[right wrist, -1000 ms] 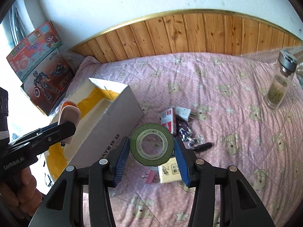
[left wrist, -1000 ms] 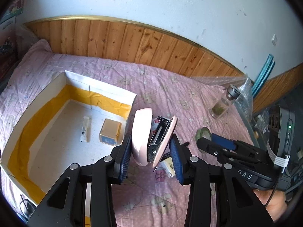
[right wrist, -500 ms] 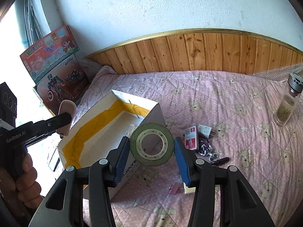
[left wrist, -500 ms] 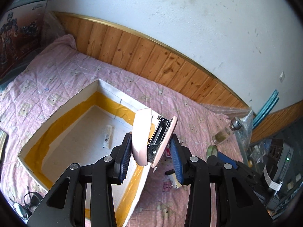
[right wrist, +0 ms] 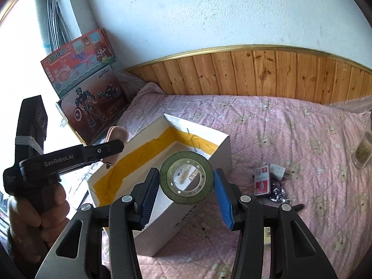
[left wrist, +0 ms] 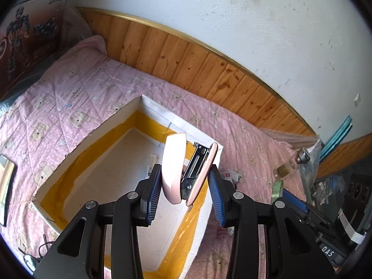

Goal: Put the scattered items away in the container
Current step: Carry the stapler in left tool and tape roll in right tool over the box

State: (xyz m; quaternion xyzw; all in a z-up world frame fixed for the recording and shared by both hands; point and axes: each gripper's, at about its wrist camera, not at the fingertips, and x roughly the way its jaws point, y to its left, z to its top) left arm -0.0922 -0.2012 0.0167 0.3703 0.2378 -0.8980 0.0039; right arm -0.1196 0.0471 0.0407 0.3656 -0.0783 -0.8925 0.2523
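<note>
Carrying loads boxward: left gripper (left wrist: 185, 187) clamps the pink stapler (left wrist: 183, 169) above the box (right wrist: 223, 139), right gripper (right wrist: 186, 189) grips green tape (right wrist: 186, 177); small bits (right wrist: 269, 181) remain scattered on the bed (right wrist: 290, 121).

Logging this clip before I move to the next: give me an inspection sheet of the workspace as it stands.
Surface: pink quilt with bear print.
Job's things: white box, yellow tape inside; pink stapler; green tape roll; small items loose on the quilt.
Clutter: glass jar; toy boxes by the wall.
Grippers: left gripper jaws closed on the stapler above the box; right gripper jaws closed on the tape roll.
Cables: thin dark wire beside the box.
Surroundings: wood panelling, white wall.
</note>
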